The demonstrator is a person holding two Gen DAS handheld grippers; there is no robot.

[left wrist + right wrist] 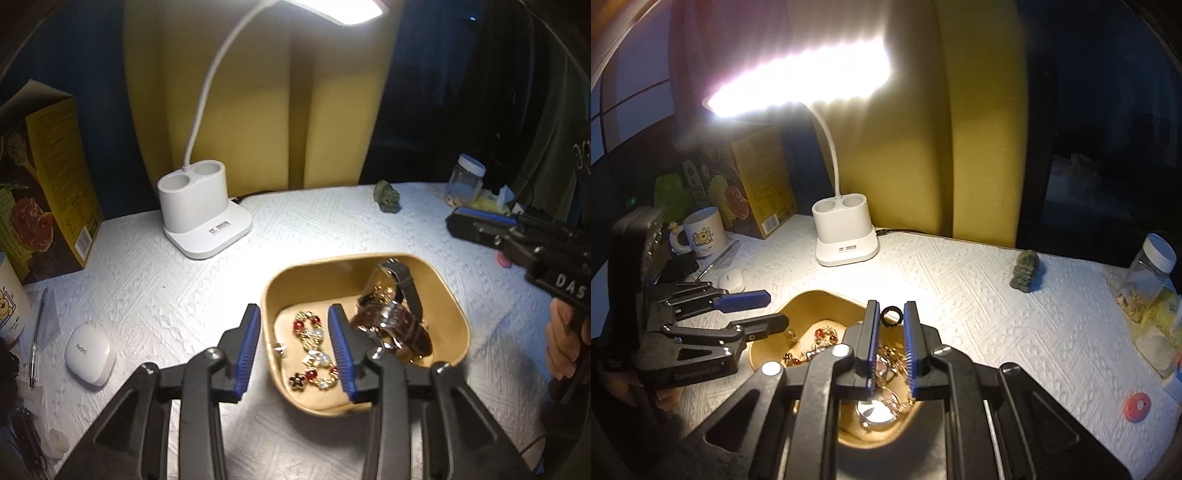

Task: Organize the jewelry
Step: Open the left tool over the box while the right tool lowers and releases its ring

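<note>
A tan tray (448, 295) on the white textured table holds a gold bracelet with red, white and black charms (314, 347) and two watches (399, 314). My left gripper (293, 314) is open, its jaws straddling the tray's left rim over the bracelet. It also shows in the right wrist view (764, 310). My right gripper (891, 312) hovers over the tray (801, 302) and is shut on a small dark ring (891, 317) pinched at its fingertips. In the left wrist view it (458, 221) sits at the far right.
A white desk lamp (199, 210) stands behind the tray. A yellow box (48, 177), mug (701, 230), pen (37, 339) and white earbud case (88, 354) lie left. A green stone figure (386, 195), a jar (465, 181) and a pink disc (1136, 406) lie right.
</note>
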